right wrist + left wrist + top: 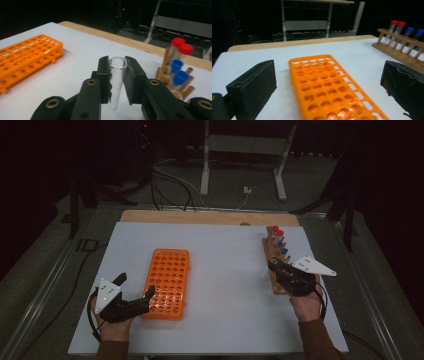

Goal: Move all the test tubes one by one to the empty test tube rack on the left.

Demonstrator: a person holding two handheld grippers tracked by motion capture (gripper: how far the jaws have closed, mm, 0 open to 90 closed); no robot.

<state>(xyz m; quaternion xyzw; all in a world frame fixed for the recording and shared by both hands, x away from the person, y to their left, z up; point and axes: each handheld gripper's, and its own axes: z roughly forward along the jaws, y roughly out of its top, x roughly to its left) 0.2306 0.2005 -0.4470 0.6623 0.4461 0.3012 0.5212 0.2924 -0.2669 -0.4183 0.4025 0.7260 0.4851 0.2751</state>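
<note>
Jaws of the right gripper [117, 82] are clamped on a clear uncapped glass test tube [116, 82] held upright just beside the wooden tube rack [274, 270]; left gripper [134, 292] jaws apart at the orange tube rack [329, 87], so keep the tube vertical, carry it across, and drop it squarely into one hole.

We are seeing a dark room: a grey floor [240, 180] is carrying loose cables [170, 182] and a white metal frame [245, 150] beyond the worktop [225, 285].
</note>
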